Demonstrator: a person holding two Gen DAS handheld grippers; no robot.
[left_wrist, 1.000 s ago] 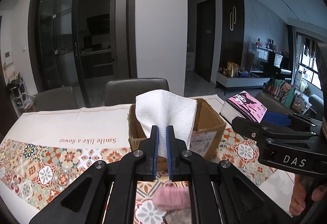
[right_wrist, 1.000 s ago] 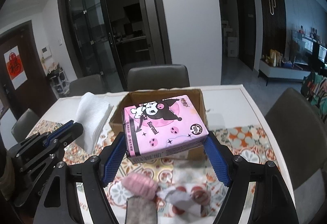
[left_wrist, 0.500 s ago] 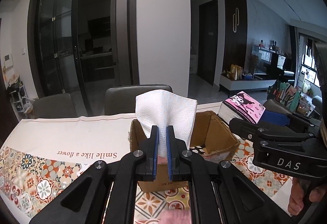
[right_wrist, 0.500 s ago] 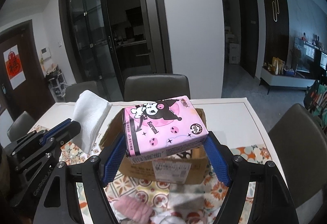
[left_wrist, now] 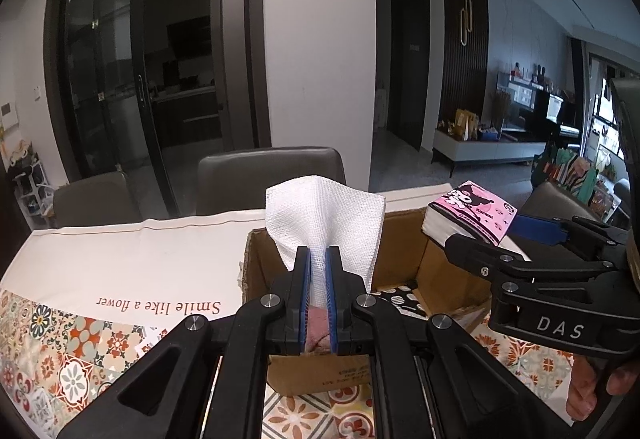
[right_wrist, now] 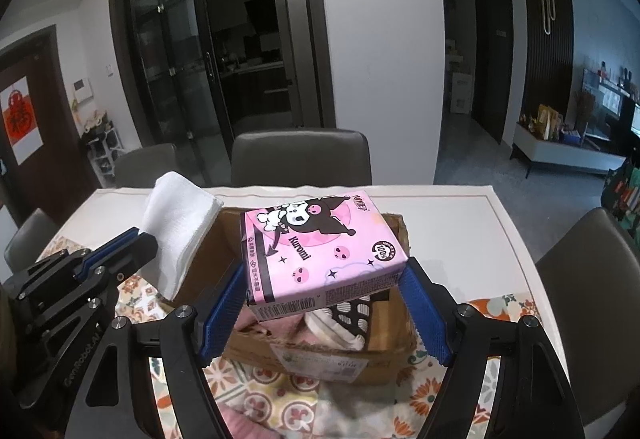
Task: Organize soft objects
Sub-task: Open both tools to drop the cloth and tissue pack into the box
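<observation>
My left gripper [left_wrist: 318, 259] is shut on a folded white cloth [left_wrist: 326, 223], which stands up just above the near wall of an open cardboard box [left_wrist: 404, 251]. My right gripper [right_wrist: 324, 279] is shut on a pink tissue pack [right_wrist: 320, 251] with a cartoon print and holds it over the box [right_wrist: 360, 353]. From the right wrist view the white cloth [right_wrist: 178, 231] and the left gripper [right_wrist: 140, 241] hang at the box's left side. Inside the box lie pink, white and black-and-white soft items [right_wrist: 344, 323].
The table wears a patterned tiled cloth [left_wrist: 60, 351] with a white band. Grey chairs stand behind it [left_wrist: 272, 175] and at the right [right_wrist: 592, 271]. More soft items [right_wrist: 280, 411] lie blurred on the table in front of the box. A hand [left_wrist: 596, 387] holds the right gripper.
Both grippers have moved forward toward the box with their loads; the box now sits closer and lower in both views, and the loose items on the table have slid under the fingers.
</observation>
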